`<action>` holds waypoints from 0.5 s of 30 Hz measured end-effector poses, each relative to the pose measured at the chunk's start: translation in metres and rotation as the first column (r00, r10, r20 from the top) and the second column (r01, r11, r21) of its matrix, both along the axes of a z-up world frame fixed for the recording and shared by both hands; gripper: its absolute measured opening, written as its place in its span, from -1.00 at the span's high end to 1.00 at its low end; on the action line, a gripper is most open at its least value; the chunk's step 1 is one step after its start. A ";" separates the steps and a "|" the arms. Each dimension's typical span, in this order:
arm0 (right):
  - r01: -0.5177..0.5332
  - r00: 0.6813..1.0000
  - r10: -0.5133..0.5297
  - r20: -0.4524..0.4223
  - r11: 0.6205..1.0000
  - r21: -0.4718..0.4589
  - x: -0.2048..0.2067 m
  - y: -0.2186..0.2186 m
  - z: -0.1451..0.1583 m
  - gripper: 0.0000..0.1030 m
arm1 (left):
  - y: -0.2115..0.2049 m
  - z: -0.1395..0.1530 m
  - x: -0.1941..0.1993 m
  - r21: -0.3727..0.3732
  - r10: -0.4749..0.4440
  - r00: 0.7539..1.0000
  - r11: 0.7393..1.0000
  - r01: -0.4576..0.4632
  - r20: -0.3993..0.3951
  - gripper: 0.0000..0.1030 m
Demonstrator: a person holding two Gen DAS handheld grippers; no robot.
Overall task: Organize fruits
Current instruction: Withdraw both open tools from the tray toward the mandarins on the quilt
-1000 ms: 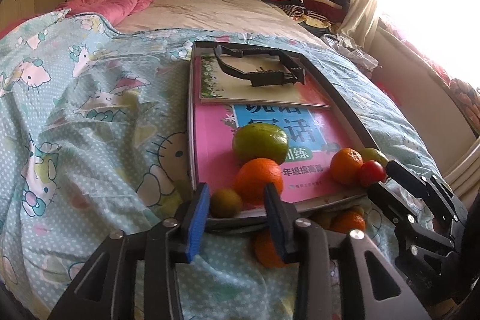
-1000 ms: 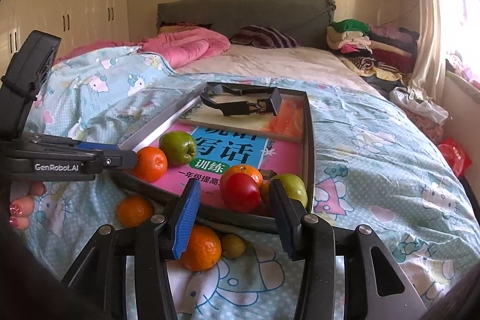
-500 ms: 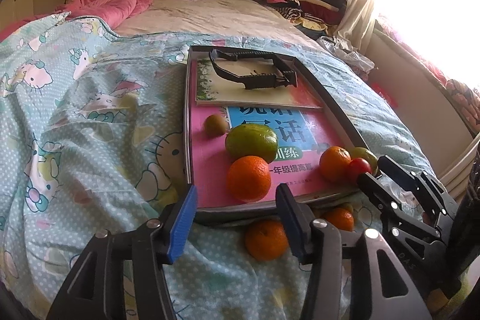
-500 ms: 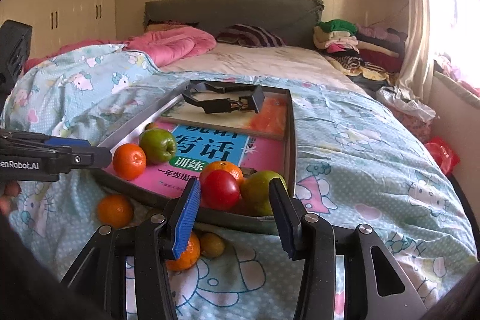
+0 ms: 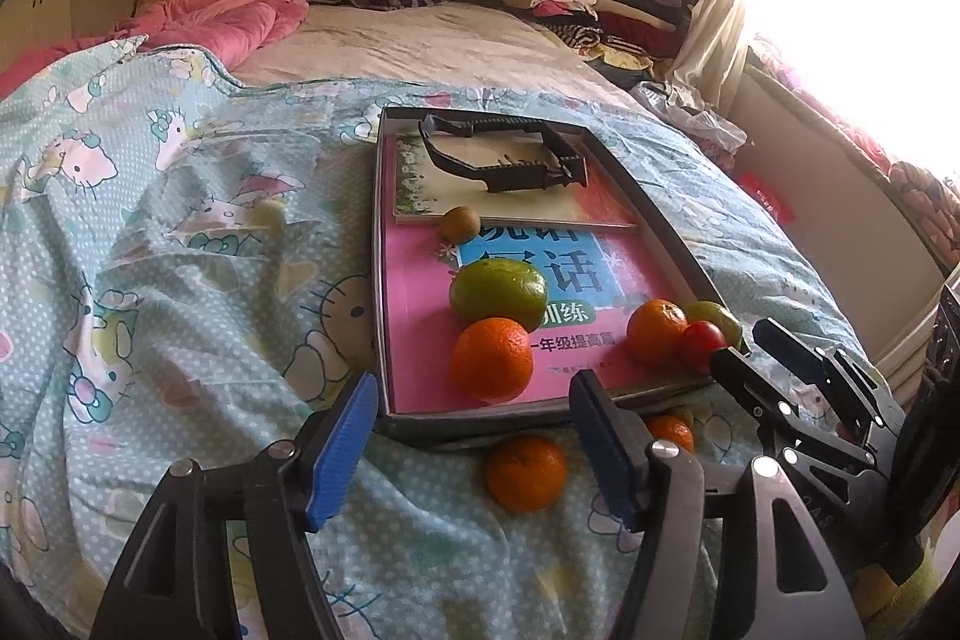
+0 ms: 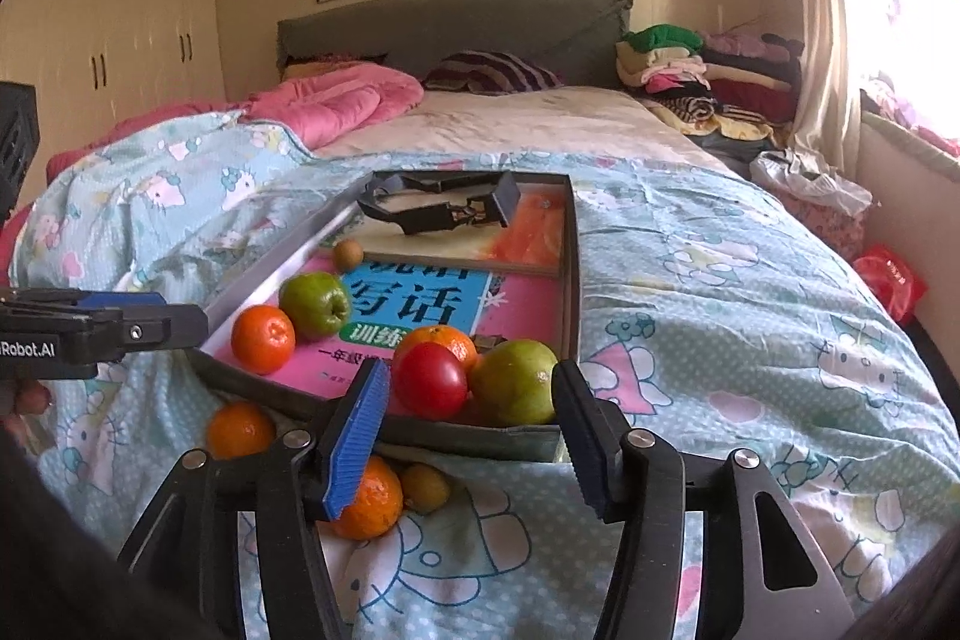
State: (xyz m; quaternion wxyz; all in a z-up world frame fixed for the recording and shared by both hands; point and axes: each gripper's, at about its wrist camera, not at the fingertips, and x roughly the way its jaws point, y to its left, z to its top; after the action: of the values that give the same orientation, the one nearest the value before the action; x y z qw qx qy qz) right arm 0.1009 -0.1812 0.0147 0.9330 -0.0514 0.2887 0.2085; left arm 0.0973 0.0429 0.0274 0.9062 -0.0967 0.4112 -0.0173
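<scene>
A grey tray [image 5: 379, 244] [image 6: 264, 274] lies on the bed with books inside. In it sit a kiwi [image 5: 459, 224] [image 6: 348, 254], a green fruit [image 5: 498, 294] [image 6: 315, 305], two oranges [image 5: 492, 359] [image 5: 656, 331], a red tomato [image 6: 429, 379] and a green pear [image 6: 515, 381]. Outside the tray's near edge lie an orange [image 5: 526, 473] [image 6: 240, 429], another orange [image 6: 367, 499] and a small kiwi [image 6: 425, 487]. My left gripper [image 5: 474, 451] is open and empty just before the tray. My right gripper [image 6: 471, 436] is open and empty, facing the tomato and pear.
A black clip tool [image 5: 510, 157] lies on the far book in the tray. The Hello Kitty blanket [image 5: 150, 250] covers the bed. A pink quilt [image 6: 336, 106] and piled clothes [image 6: 690, 70] lie at the headboard. A window wall runs along the right.
The left gripper has let go of the kiwi and drawn back, opening wider; the kiwi now rests farther in the tray by the book. The right gripper has pulled back slightly.
</scene>
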 end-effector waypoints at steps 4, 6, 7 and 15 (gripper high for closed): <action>0.005 1.000 -0.005 0.022 1.000 0.022 -0.005 -0.004 0.008 -0.28 | -0.001 0.004 -0.003 0.000 -0.003 1.000 1.000 0.003 0.009 -0.39; 0.012 0.999 -0.013 0.029 0.999 0.033 -0.007 -0.006 0.012 -0.29 | -0.001 0.006 -0.005 -0.003 -0.003 1.000 1.000 0.003 0.015 -0.42; 0.015 0.999 -0.017 0.032 0.999 0.039 -0.008 -0.007 0.014 -0.29 | -0.001 0.008 -0.005 -0.006 -0.004 1.000 1.000 0.004 0.018 -0.45; 0.046 0.998 -0.048 0.031 0.996 0.075 -0.014 -0.024 0.024 -0.35 | -0.005 0.014 -0.012 -0.009 -0.027 0.999 1.000 0.027 0.030 -0.52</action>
State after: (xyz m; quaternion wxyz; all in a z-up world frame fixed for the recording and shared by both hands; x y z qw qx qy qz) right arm 0.0866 -0.2048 0.0384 0.9436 -0.0133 0.2664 0.1961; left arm 0.0856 0.0377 0.0415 0.9115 -0.0951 0.3989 -0.0329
